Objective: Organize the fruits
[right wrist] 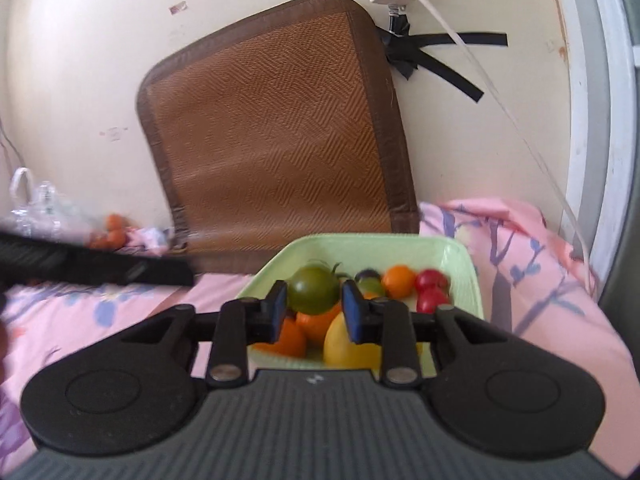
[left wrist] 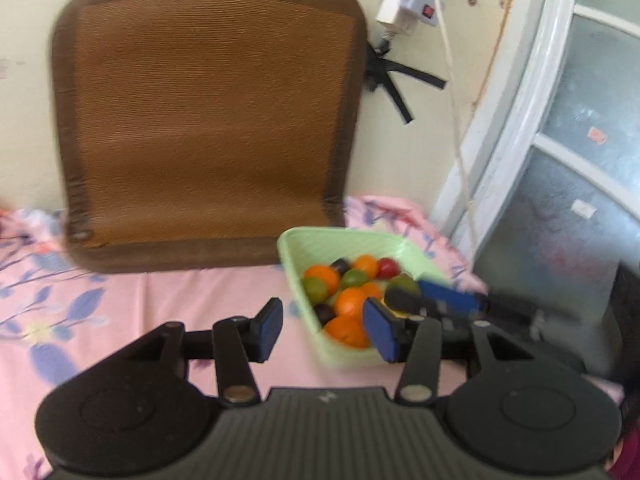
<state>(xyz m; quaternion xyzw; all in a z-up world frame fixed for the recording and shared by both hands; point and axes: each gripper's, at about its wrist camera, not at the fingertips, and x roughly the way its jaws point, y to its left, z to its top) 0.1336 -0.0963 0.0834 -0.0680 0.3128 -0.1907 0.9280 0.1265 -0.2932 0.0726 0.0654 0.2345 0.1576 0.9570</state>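
Note:
A pale green basket point(left wrist: 304, 240) point(right wrist: 460, 260) sits on the pink floral sheet and holds oranges point(left wrist: 350, 300), small red tomatoes point(right wrist: 430, 280), green and dark fruits, and a yellow fruit point(right wrist: 340, 344). My right gripper point(right wrist: 314, 310) is above the basket with a large green tomato point(right wrist: 312, 288) between its blue pads; it looks shut on it. My left gripper point(left wrist: 324, 330) is open and empty at the basket's near left edge. The right gripper's fingers point(left wrist: 440, 294) also show in the left wrist view, over the basket.
A brown woven mat point(left wrist: 208, 120) point(right wrist: 272, 132) leans on the cream wall behind the basket. A clear plastic bag point(right wrist: 40, 208) with small orange fruits point(right wrist: 112, 232) lies at the far left. A power strip point(left wrist: 408, 8) and cable hang at the right, beside a window frame point(left wrist: 520, 120).

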